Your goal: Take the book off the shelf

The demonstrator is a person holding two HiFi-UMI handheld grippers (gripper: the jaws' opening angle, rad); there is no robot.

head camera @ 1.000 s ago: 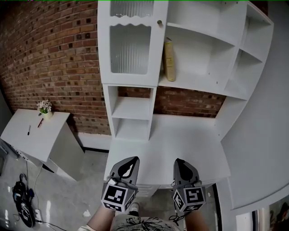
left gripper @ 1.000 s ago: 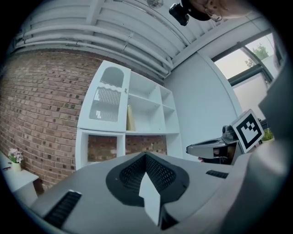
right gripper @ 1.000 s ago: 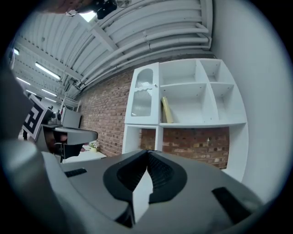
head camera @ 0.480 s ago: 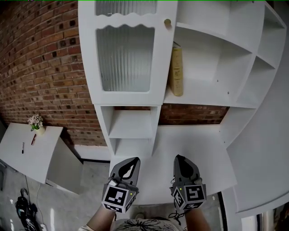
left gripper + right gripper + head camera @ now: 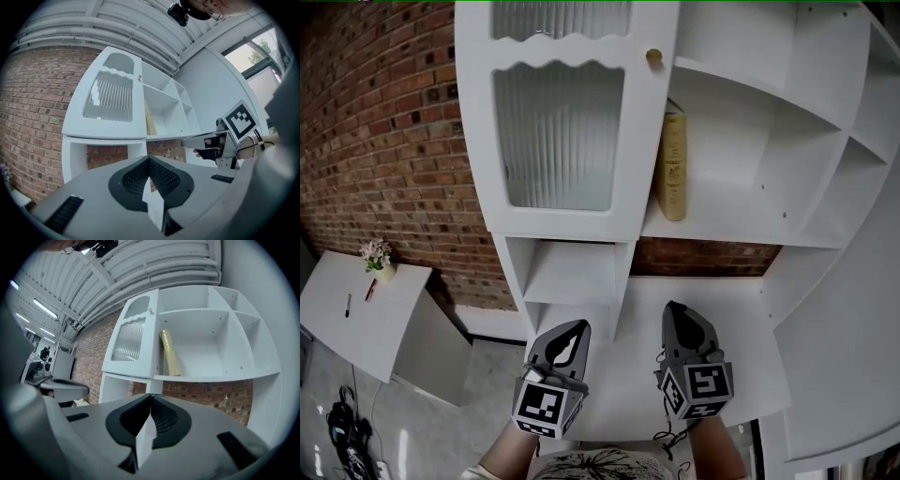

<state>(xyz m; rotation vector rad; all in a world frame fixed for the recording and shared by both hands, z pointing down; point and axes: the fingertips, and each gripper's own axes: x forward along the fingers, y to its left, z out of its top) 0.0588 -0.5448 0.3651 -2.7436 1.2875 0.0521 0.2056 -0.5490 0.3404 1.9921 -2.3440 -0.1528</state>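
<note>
While the left gripper [image 5: 572, 339] and the right gripper [image 5: 680, 323] hang low over the front edge of the bench [image 5: 722, 300], each with its fingers pressed together on nothing, the book [image 5: 673, 167] stands well above them. It sits at the left end of the open shelf [image 5: 731, 217], close to that shelf's front edge and leaning on the side of the glass-door cabinet [image 5: 562, 131]. If the fingers arrive unspread, they would likely butt the spine and shove the book deeper. With the cabinet wall so close, one finger may find no gap on that side, leaving a shallow pinch that slips. Nothing props the book's right side, so a glancing touch could topple it along the shelf or off the front edge onto the bench. The door knob [image 5: 654, 57] might also snag a rising gripper.
</note>
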